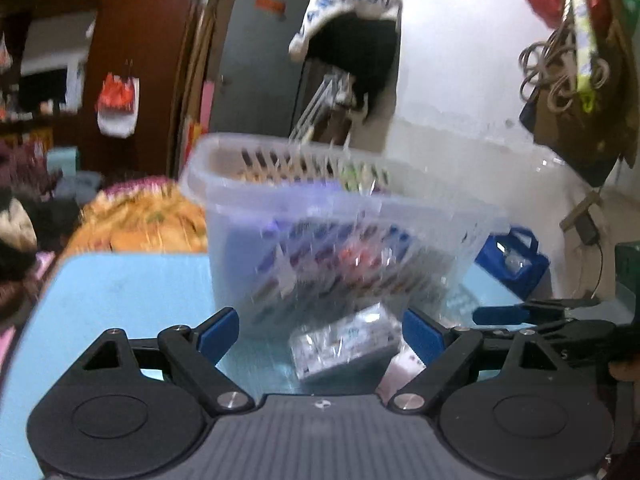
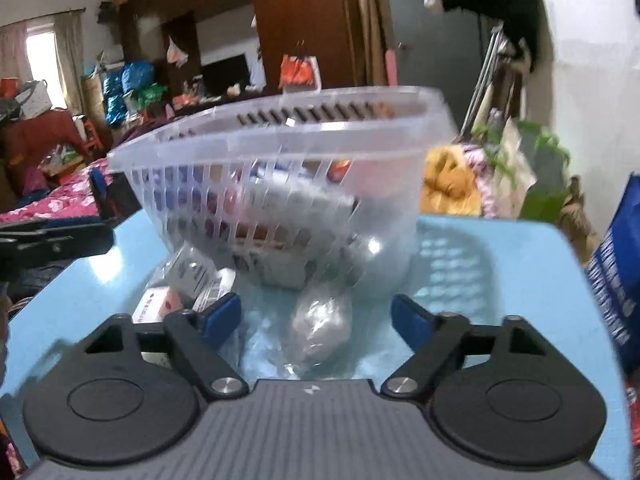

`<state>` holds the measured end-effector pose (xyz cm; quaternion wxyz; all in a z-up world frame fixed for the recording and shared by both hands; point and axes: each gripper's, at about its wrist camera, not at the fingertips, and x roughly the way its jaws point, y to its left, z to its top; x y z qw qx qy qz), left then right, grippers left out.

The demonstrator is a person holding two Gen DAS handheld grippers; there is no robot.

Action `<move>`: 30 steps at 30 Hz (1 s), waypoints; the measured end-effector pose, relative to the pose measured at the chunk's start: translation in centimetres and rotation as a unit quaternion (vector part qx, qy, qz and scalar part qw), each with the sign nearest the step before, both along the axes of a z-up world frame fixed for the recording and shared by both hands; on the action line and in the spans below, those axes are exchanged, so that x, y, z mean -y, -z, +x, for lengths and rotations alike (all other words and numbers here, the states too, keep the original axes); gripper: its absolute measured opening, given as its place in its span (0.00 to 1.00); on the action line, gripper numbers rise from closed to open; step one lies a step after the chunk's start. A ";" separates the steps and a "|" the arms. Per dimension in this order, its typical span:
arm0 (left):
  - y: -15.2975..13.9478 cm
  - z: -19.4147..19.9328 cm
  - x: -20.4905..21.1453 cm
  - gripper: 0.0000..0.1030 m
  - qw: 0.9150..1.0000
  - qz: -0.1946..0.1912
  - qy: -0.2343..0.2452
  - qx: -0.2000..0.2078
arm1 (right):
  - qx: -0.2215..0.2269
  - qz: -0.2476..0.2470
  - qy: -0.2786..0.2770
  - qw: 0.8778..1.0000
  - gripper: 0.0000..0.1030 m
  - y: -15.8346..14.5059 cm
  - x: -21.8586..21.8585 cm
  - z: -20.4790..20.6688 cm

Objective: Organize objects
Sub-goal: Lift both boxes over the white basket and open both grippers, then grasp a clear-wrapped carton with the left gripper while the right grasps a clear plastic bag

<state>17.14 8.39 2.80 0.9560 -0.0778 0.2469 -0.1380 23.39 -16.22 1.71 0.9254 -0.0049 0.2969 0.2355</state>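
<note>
A lived-in home bedroom: floral bedding (image 2: 52, 204), wooden wardrobe (image 2: 304, 20), hanging bags (image 2: 300, 72).

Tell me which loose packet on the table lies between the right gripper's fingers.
The clear plastic pouch, lying alone in front of the basket. The white-and-red box and the other packets sit off to the left, outside the open right gripper.

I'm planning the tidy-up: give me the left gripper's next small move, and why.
Probably ease the left gripper forward and close on the small clear-wrapped packet: its jaws stand open with the packet loose between them on the light blue table, outside the translucent slotted plastic basket.
</note>
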 end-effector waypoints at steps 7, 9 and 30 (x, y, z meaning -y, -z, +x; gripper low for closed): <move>1.5 2.1 1.5 0.88 0.998 -0.022 0.020 -0.053 | -0.015 -0.020 -0.003 1.000 0.47 1.6 0.1 -0.5; 1.7 2.6 2.1 0.88 0.998 -0.019 0.018 -0.059 | -0.006 -0.013 0.000 1.000 0.47 1.5 0.4 -1.0; 0.5 -1.9 0.1 0.76 0.998 -0.025 -0.013 0.051 | 0.059 -0.003 0.023 0.998 0.46 0.2 0.7 -2.7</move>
